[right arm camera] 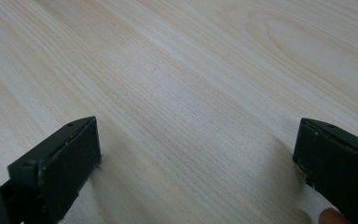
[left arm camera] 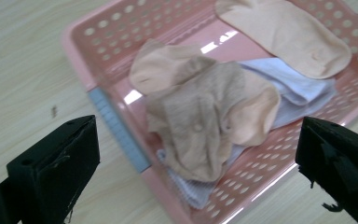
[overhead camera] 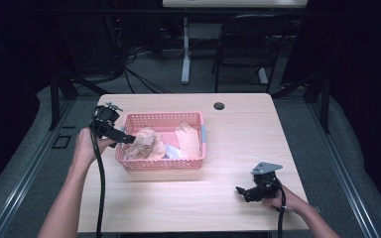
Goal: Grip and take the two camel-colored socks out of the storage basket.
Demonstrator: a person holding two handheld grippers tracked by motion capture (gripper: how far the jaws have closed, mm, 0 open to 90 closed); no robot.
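We hold the left gripper (overhead camera: 129, 140) at the left rim of the pink perforated plastic basket (overhead camera: 163, 118), which sits left of centre in the high view. Its jaws stand wide apart and hold nothing. In the left gripper view they frame the crumpled beige knit sock (left arm camera: 200, 121) lying on top of the heap in the middle of the frame. Under that sock we see a pale blue-white ribbed sock (left arm camera: 303, 91), and a flat peach sock (left arm camera: 284, 35) rests against the basket floor at the upper right.

Our right gripper (overhead camera: 241, 191) rests low on the light wooden table (overhead camera: 238, 129) in the lower right of the high view, well apart from the basket, jaws wide and empty.

We judge the work barely begun: every sock lies in the basket and none on the table. The beige sock looks like the first to grasp and lift out, and the rest follow.
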